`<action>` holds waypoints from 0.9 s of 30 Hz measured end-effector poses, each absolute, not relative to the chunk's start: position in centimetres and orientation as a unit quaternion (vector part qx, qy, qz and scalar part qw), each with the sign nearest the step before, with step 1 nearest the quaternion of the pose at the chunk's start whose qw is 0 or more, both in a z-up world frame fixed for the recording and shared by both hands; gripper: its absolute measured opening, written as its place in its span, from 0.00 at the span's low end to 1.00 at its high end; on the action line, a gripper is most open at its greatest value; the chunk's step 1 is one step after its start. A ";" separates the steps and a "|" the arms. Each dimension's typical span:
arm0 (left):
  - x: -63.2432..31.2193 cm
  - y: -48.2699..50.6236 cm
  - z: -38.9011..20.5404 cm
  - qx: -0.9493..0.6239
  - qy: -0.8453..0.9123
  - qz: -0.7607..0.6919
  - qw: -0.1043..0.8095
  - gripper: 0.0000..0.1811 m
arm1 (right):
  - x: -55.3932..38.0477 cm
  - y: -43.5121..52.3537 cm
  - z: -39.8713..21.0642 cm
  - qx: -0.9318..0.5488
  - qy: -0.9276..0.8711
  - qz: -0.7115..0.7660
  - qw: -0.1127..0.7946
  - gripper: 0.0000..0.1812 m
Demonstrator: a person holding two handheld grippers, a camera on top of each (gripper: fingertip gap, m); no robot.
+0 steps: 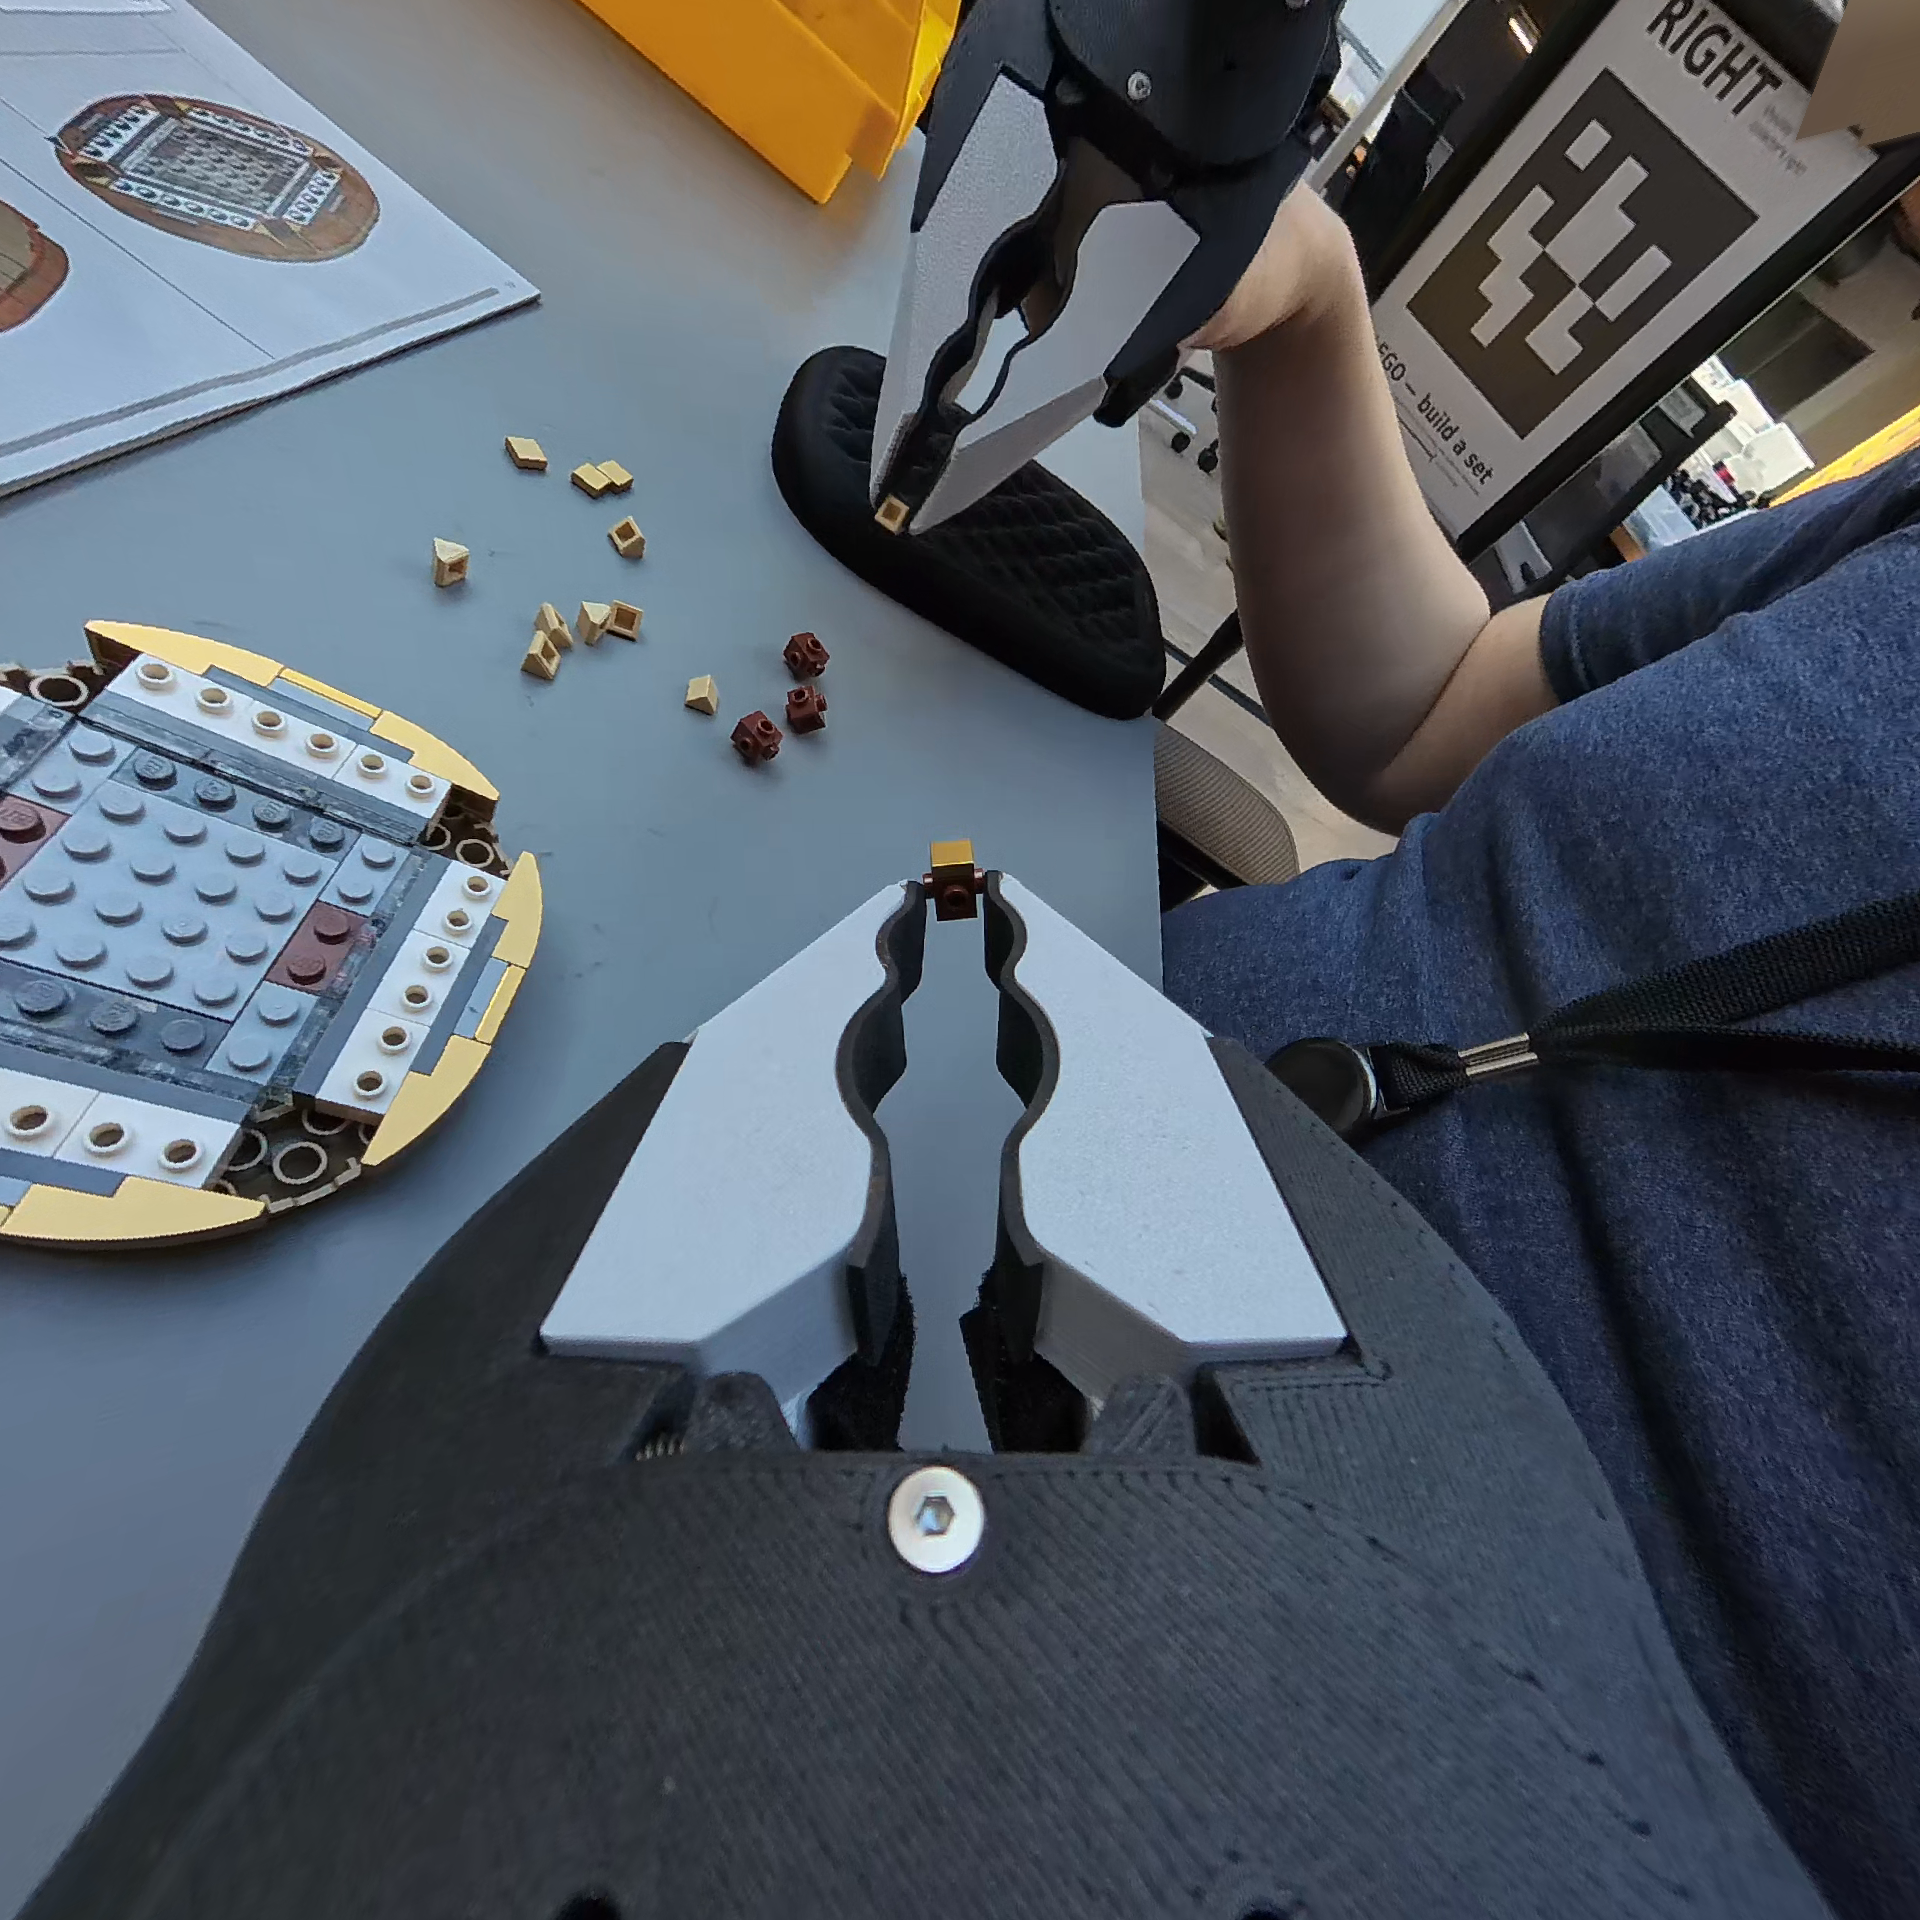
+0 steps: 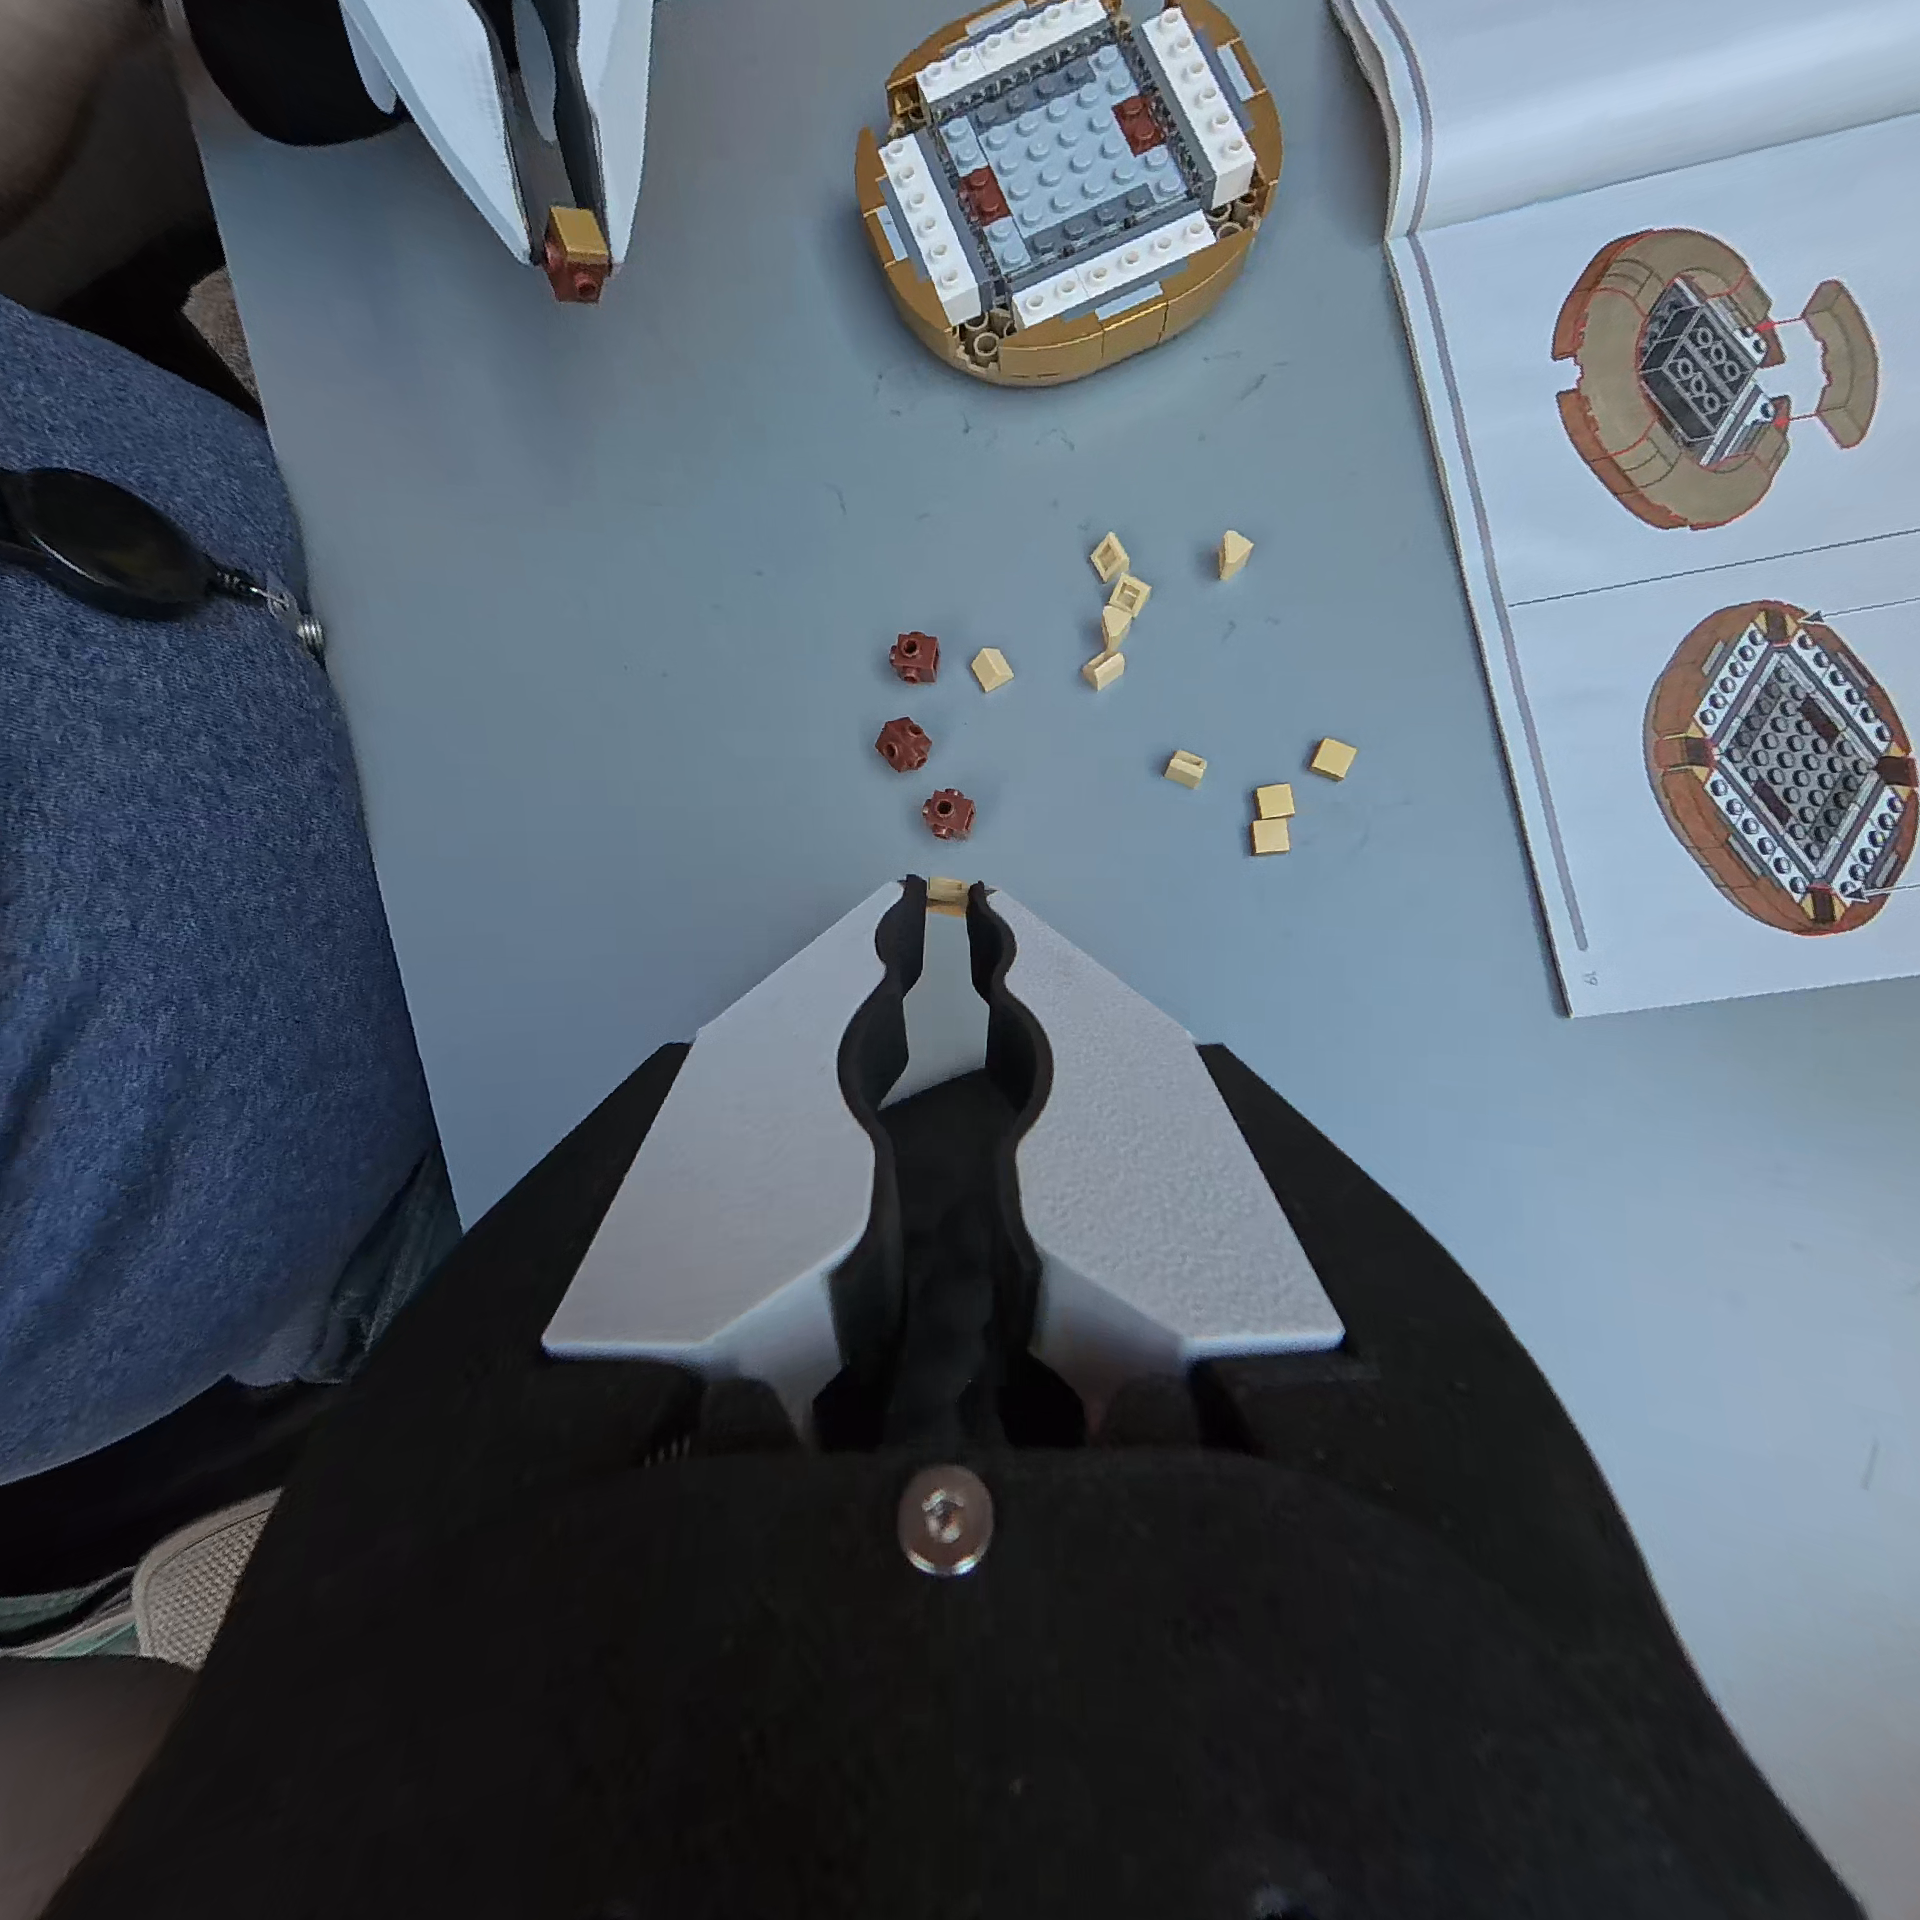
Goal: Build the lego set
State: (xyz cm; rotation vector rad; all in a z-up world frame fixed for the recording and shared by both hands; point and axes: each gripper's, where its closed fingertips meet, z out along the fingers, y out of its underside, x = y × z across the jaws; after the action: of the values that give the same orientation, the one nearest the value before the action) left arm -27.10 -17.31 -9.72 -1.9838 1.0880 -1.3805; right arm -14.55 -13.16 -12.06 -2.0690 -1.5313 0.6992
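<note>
My left gripper (image 1: 954, 891) is shut on a small brown studded brick (image 1: 954, 900) with a gold piece (image 1: 954, 854) on top, held above the table edge; it also shows in the right wrist view (image 2: 575, 265). My right gripper (image 2: 943, 891) is shut on a small tan slope piece (image 2: 945, 891), held above the table; it also shows in the left wrist view (image 1: 896, 513). The round gold-rimmed lego build (image 2: 1070, 187) with grey studs and white bricks sits on the table (image 2: 623, 520). Three brown studded bricks (image 2: 902, 744) and several loose tan pieces (image 2: 1117, 608) lie between the grippers and the build.
An open instruction booklet (image 2: 1683, 520) lies to the right of the build. A yellow bin (image 1: 800, 83) and a black rounded pad (image 1: 997, 551) stand at the far side in the left wrist view. A person's arm (image 1: 1340, 520) and blue-shirted body (image 1: 1662, 1143) are at the table edge. One gripper's finger ends stand about 15 cm off the other's.
</note>
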 end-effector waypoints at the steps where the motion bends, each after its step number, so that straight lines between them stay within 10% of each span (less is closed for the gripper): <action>1: -27.0 -17.3 -9.7 -0.726 0.397 -0.506 0.244 0.05 | -14.5 -13.1 -11.8 -0.754 -0.558 0.257 0.233 0.04; 27: -20.6 -15.9 -6.0 -0.709 0.368 -0.571 0.188 0.05 | -19.8 -16.3 -7.6 -0.665 -0.545 0.485 0.161 0.04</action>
State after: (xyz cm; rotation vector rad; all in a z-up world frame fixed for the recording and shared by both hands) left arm -20.59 -15.85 -5.96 -1.9956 1.0358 -1.6048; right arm -19.82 -16.33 -7.62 -1.8980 -1.5559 1.3864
